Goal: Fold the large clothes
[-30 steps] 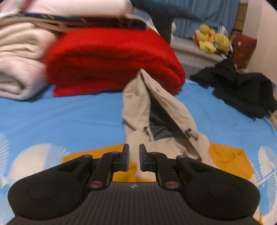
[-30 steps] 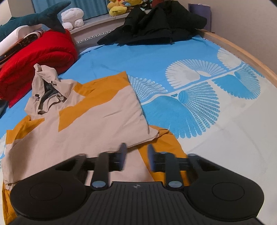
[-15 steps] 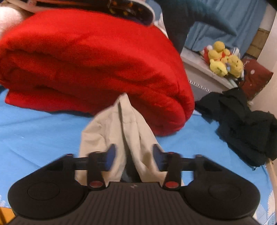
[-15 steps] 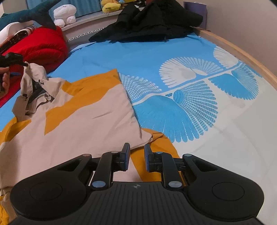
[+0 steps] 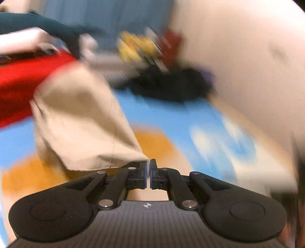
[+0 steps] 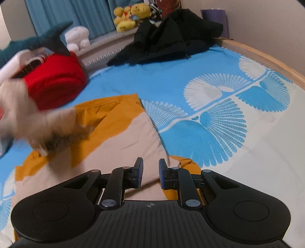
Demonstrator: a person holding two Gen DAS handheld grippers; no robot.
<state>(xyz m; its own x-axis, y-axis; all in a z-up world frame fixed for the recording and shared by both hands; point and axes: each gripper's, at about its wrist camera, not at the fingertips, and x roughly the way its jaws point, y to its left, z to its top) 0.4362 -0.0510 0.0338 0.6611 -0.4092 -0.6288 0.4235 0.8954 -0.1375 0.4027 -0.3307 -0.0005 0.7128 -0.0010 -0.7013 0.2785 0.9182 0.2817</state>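
A beige and orange hooded jacket (image 6: 118,141) lies on the blue patterned bed. My left gripper (image 5: 148,167) is shut on the tip of the jacket's beige hood (image 5: 82,122) and holds it lifted over the jacket; this view is blurred by motion. In the right wrist view the lifted hood (image 6: 38,124) shows as a blur at the left. My right gripper (image 6: 150,171) is open and empty, low over the jacket's near right edge, beside an orange sleeve (image 6: 183,162).
A folded red blanket (image 6: 55,80) and white bedding lie at the far left. A pile of black clothes (image 6: 167,40) lies at the far end. Plush toys (image 6: 129,17) sit on the ledge. A wooden bed rail (image 6: 266,59) runs along the right.
My left gripper closed on the hood tip and lifted it, swinging it back over the jacket. My right gripper opened slightly and stayed over the near edge.
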